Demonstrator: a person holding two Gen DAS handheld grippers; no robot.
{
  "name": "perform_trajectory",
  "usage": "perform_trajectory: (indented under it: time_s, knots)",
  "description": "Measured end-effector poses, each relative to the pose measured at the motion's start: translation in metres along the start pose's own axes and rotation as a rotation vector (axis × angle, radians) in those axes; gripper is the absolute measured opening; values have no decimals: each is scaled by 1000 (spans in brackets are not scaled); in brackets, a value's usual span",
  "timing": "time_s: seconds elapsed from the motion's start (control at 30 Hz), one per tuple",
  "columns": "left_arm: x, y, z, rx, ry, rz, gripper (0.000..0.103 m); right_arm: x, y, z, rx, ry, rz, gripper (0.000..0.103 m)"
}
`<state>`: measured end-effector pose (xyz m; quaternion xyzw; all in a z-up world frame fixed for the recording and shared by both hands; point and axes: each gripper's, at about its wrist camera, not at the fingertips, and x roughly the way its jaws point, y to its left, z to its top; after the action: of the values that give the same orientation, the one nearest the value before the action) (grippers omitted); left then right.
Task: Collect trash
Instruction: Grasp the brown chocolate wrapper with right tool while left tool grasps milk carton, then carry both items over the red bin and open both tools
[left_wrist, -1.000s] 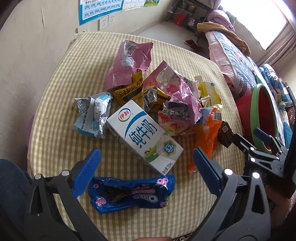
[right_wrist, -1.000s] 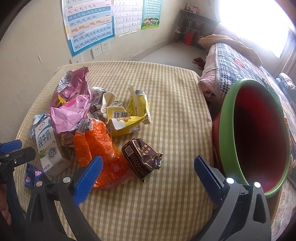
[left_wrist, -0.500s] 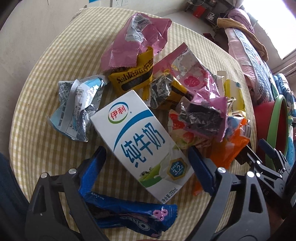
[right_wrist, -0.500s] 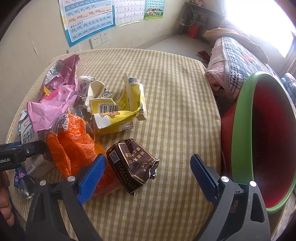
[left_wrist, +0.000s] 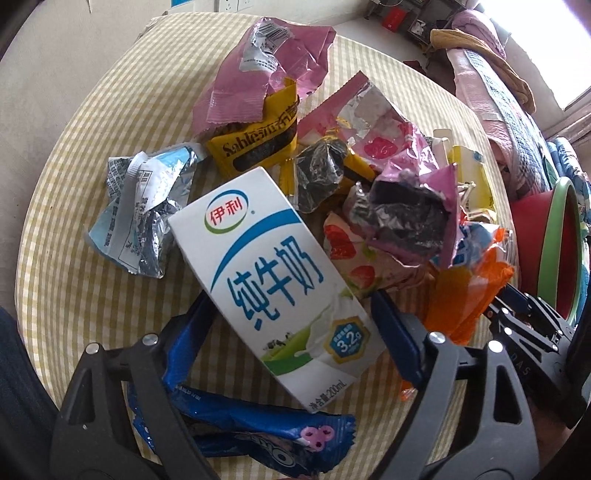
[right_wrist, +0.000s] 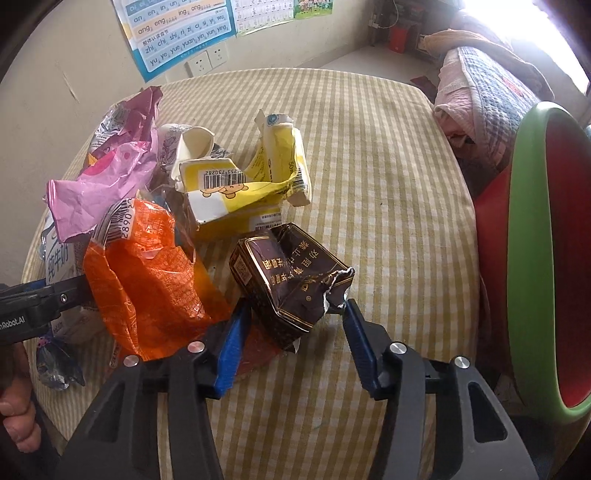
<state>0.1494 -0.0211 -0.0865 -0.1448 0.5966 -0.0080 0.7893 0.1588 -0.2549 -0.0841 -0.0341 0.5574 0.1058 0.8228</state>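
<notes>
A white and blue milk carton (left_wrist: 273, 273) lies flat on the yellow checked table (left_wrist: 92, 295). My left gripper (left_wrist: 291, 310) points down over it, one blue finger on each side of its lower half. Its jaws are closing, and I see no firm press. In the right wrist view a crumpled dark brown packet (right_wrist: 291, 280) lies between the fingers of my right gripper (right_wrist: 293, 314). Those jaws are closing too; the right fingertip is at the packet's torn edge. A red bin with a green rim (right_wrist: 532, 258) stands off the table's right edge.
Loose trash fills the table's left half: an orange wrapper (right_wrist: 147, 266), a torn yellow carton (right_wrist: 240, 192), pink wrappers (left_wrist: 258, 74), a silver-blue wrapper (left_wrist: 144, 206), a blue Oreo wrapper (left_wrist: 258, 432) under my left gripper. A bed (right_wrist: 487, 85) lies beyond the bin.
Both grippers came down closer to the table and their jaws narrowed. The left now straddles the milk carton, the right the brown packet. The trash has not shifted.
</notes>
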Motion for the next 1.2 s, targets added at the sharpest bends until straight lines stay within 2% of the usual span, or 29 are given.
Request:
perform_trajectory:
  time_s: [0.07,0.13,0.27,0.43,0.87,1.2]
  knots:
    - [-3,2,-1,-5,-3,-12,68,-4,-5,1,21,-9,9,49]
    - [-5,4,-2,-2,-6,-20,64,-10,-8,2,42,-16,26,43]
    - [-13,5,-5,14,-17,-24,57,-22,-8,2,59,-30,47,42]
    - [-22,7,-10,32,-33,-23,55,-37,-4,0,65,-58,55,42]
    - [-68,15,-19,57,-140,-7,54,-79,5,-5,75,-143,62,41]
    - [-97,9,-25,89,-193,-27,54,-108,10,-12,70,-195,57,42]
